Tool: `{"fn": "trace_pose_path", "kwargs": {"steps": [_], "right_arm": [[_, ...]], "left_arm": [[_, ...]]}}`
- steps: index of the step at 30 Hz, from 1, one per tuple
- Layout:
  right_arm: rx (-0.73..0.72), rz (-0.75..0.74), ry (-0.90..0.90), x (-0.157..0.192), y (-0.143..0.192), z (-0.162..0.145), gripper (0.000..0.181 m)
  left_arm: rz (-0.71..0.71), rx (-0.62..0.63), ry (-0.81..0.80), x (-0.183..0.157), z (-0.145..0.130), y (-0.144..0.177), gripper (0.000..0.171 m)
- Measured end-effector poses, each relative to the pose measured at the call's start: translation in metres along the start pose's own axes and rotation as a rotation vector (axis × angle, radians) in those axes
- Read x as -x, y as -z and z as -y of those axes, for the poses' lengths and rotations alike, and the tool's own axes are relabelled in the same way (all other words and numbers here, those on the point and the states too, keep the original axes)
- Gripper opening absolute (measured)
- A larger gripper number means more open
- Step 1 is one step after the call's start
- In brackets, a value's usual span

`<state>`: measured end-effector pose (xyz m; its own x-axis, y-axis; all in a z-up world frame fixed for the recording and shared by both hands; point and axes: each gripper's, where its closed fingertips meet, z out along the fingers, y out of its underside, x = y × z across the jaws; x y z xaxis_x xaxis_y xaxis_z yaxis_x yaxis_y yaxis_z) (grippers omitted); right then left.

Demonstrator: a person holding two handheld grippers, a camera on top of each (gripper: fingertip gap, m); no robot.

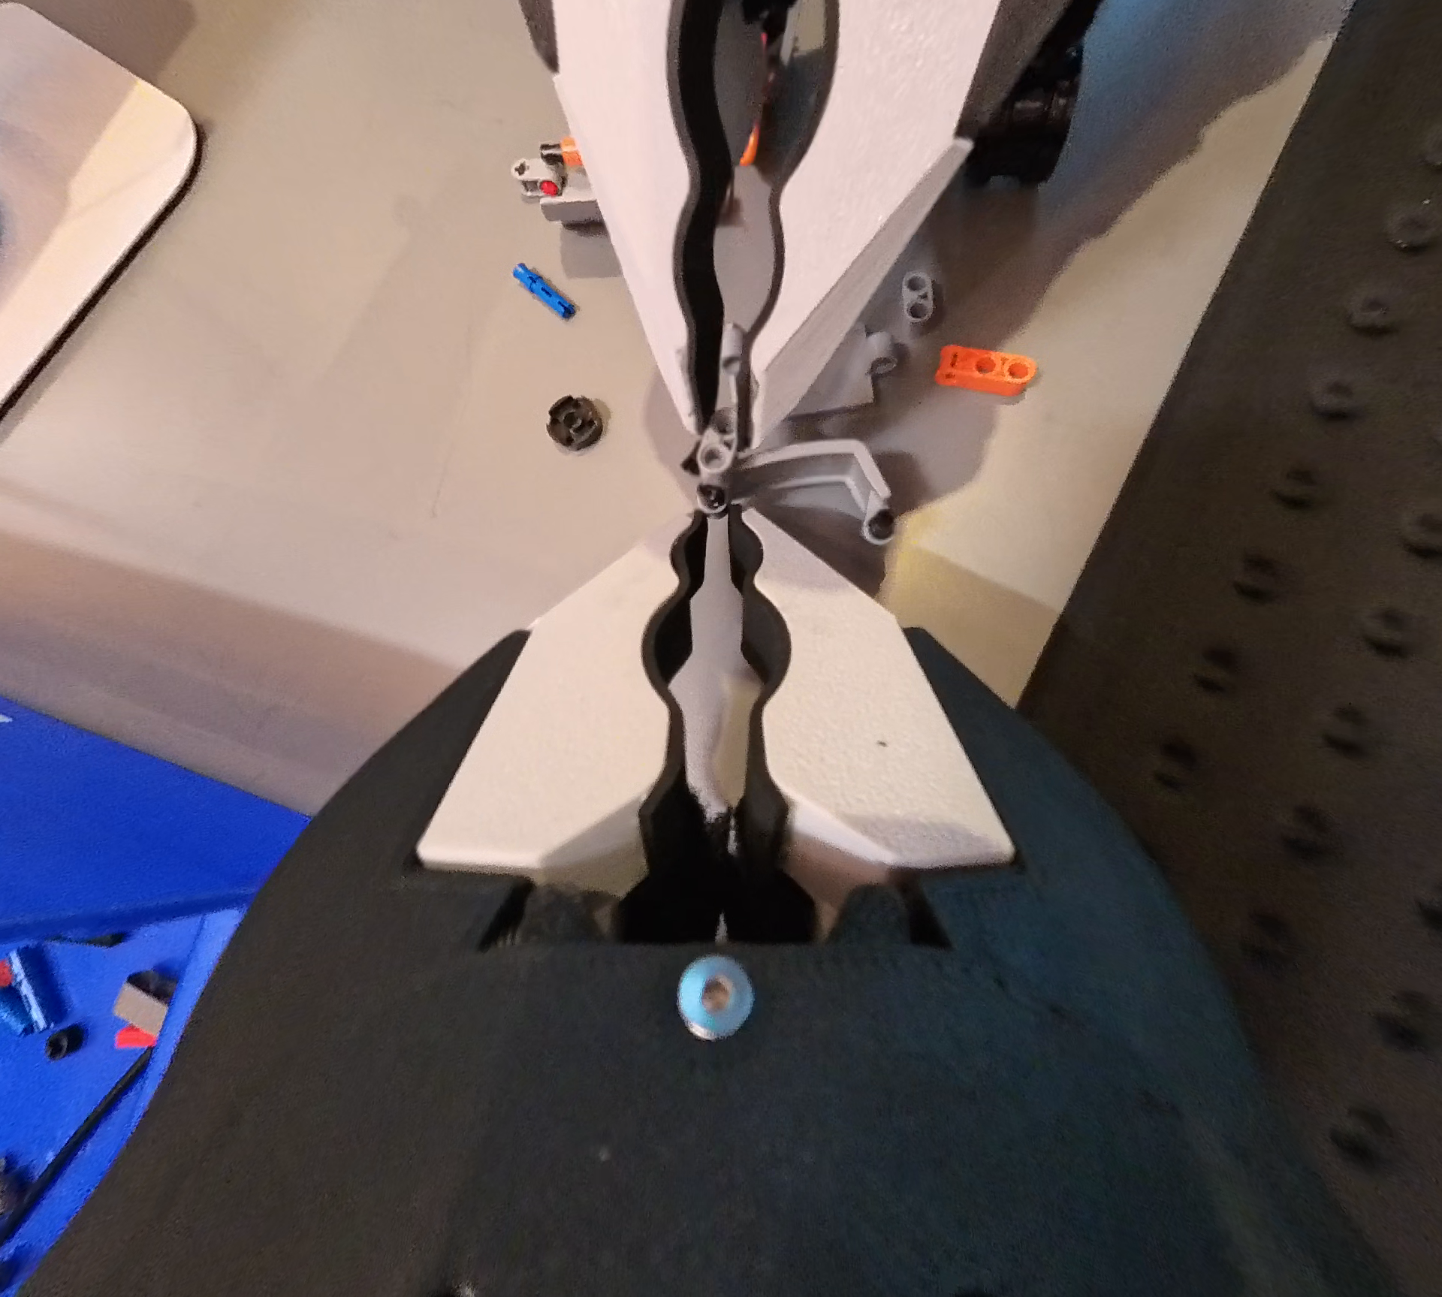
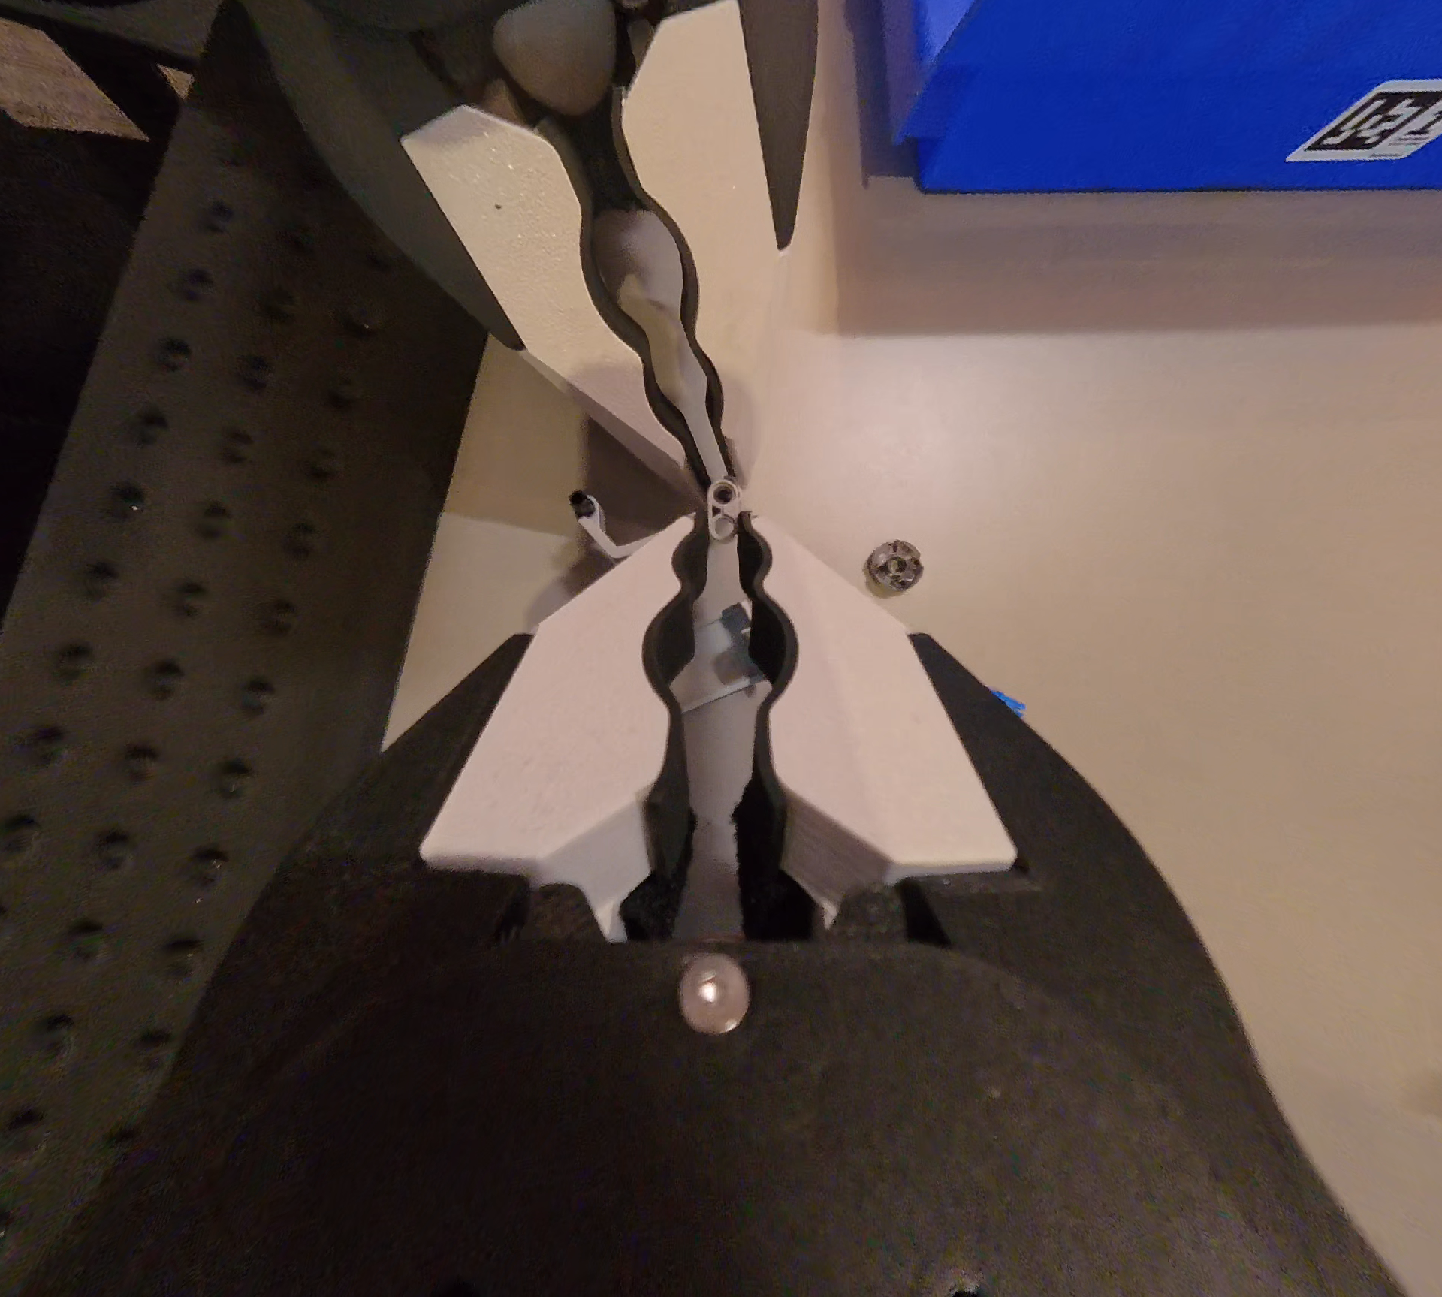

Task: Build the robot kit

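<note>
My two grippers meet tip to tip above a beige table (image 1: pixel 312 401). My left gripper (image 1: pixel 714 524) is shut on the black-pinned end (image 1: pixel 712 496) of a curved grey panel piece (image 1: pixel 819 475), which sticks out to the right. My right gripper (image 2: pixel 724 528) is shut on a small grey two-hole connector (image 2: pixel 724 506). In the left wrist view the right gripper (image 1: pixel 722 428) comes in from the top, with the connector (image 1: pixel 718 448) touching the panel's pinned end. In the right wrist view the left gripper (image 2: pixel 712 467) comes from the top and the panel's far end (image 2: pixel 594 528) shows at left.
Loose parts lie on the table: a blue pin (image 1: pixel 544 292), a dark round piece (image 1: pixel 577 423), an orange beam (image 1: pixel 987 366), grey pieces (image 1: pixel 921 296), a small red-and-orange assembly (image 1: pixel 550 175). A blue bin (image 2: pixel 1170 11) holds parts. A black perforated mat (image 1: pixel 1248 557) borders the table. Only a small space, under 4 cm, lies between the two pairs of fingers. The blue pin (image 1: pixel 544 292) lies around 9 centimeters away from my right fingertips.
</note>
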<state>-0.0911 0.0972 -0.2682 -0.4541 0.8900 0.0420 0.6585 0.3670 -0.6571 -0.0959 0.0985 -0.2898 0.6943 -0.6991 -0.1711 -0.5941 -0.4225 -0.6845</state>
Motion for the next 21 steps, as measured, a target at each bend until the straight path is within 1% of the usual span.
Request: {"fn": "trace_pose_path", "kwargs": {"steps": [3,9,11,13,14,18,21], "right_arm": [[0.036,-0.01,0.022,0.001,-0.003,-0.005,0.004],[0.082,-0.019,0.039,0.004,-0.01,-0.013,0.004],[0.083,-0.009,0.035,0.005,-0.012,-0.014,0.004],[0.084,-0.004,0.033,0.006,-0.013,-0.015,0.004],[0.081,0.002,0.03,0.007,-0.013,-0.015,0.004],[0.077,0.004,0.026,0.006,-0.01,-0.015,0.004],[0.062,0.013,0.014,0.005,-0.006,-0.013,0.004]], "left_arm": [[-0.006,0.034,0.006,-0.003,-0.005,0.0,0.002],[-0.031,0.035,0.027,-0.007,-0.008,-0.001,0.0],[-0.022,0.034,0.035,-0.004,-0.008,-0.002,0.005],[-0.035,0.03,0.054,-0.004,-0.008,-0.003,0.017],[-0.056,0.033,0.067,-0.005,-0.009,-0.003,0.019],[-0.13,-0.002,0.079,-0.013,-0.003,-0.001,0.021],[-0.154,0.002,0.063,-0.012,-0.001,0.0,0.022]]}}
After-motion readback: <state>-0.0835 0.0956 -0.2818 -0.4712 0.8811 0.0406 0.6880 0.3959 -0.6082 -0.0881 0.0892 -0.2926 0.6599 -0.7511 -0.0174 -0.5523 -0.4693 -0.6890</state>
